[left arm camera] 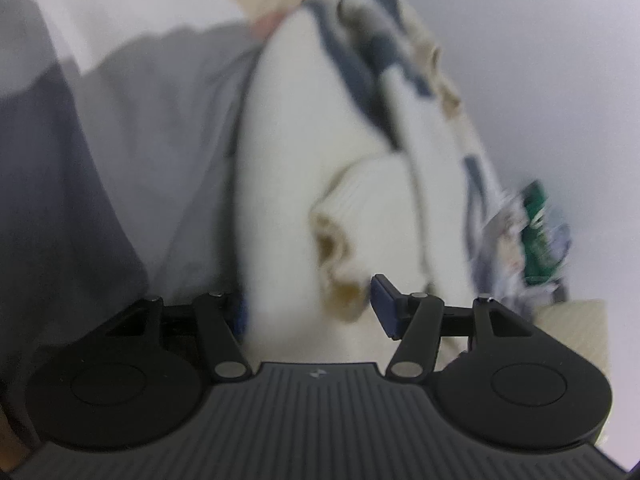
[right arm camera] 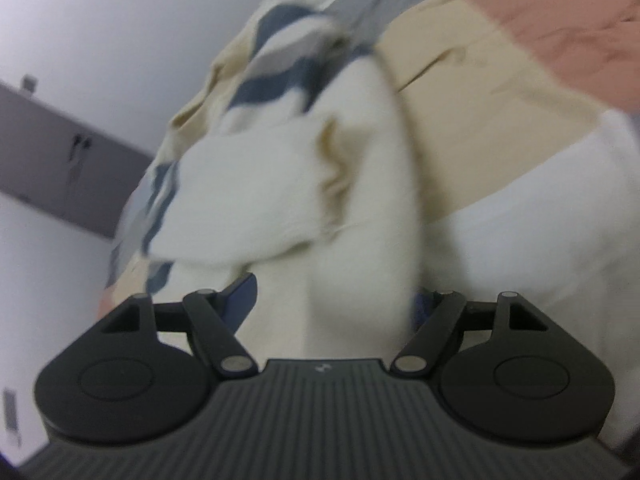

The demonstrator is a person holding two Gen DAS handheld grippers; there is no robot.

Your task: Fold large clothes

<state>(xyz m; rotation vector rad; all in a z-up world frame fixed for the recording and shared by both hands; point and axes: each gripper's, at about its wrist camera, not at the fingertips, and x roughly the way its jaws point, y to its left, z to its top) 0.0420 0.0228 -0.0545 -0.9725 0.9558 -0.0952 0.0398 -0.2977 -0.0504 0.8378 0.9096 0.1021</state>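
A pale wall [left arm camera: 560,60] stands behind a heap of clothes. The cream sweater [left arm camera: 304,152] hangs in front of this heap. The left gripper [left arm camera: 308,304] and the right gripper [right arm camera: 332,300] each have the sweater's thick fabric between wide-spread jaws; a firm grip cannot be told.

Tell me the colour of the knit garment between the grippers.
Cream-white, with a ribbed cuff; clearest in the left wrist view.

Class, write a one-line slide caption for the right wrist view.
Right gripper with thick cream knit garment between its jaws, above patchwork bedding.
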